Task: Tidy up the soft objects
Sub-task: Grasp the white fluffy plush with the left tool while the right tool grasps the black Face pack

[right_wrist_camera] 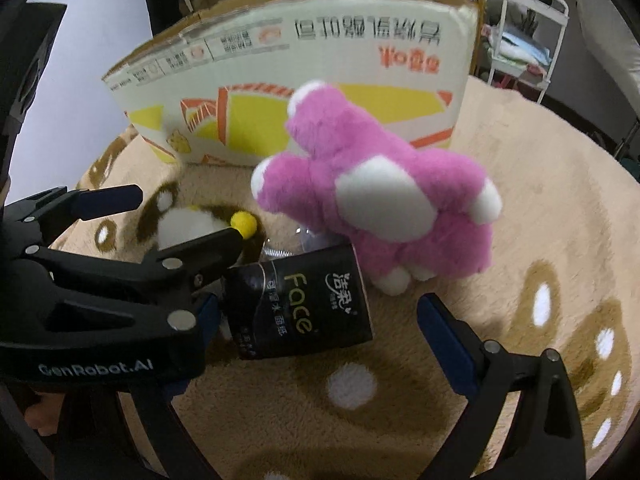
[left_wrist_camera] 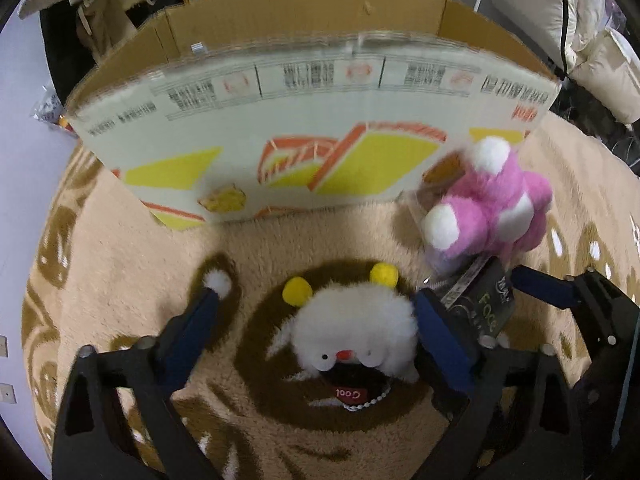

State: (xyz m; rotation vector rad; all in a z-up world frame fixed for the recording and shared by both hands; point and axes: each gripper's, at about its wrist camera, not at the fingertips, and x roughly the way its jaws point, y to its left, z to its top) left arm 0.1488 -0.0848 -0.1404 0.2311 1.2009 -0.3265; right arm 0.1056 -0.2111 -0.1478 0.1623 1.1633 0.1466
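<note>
On a tan patterned rug point(left_wrist_camera: 120, 240), the left gripper point(left_wrist_camera: 316, 312) straddles a white plush toy point(left_wrist_camera: 356, 332) with yellow pompoms, fingers wide apart and not pressing it. At two o'clock, a pink plush toy point(right_wrist_camera: 380, 184) lies against a printed cardboard box point(right_wrist_camera: 320, 60). The right gripper point(right_wrist_camera: 316, 320) brackets a black tissue pack point(right_wrist_camera: 304, 304), jaws spread, gripping nothing.

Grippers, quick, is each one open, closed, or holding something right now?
Left gripper: open, straddling the fluffy white plush toy with yellow pom-poms, not gripping it.
Right gripper: open around the black tissue pack, pads not pressing.
</note>
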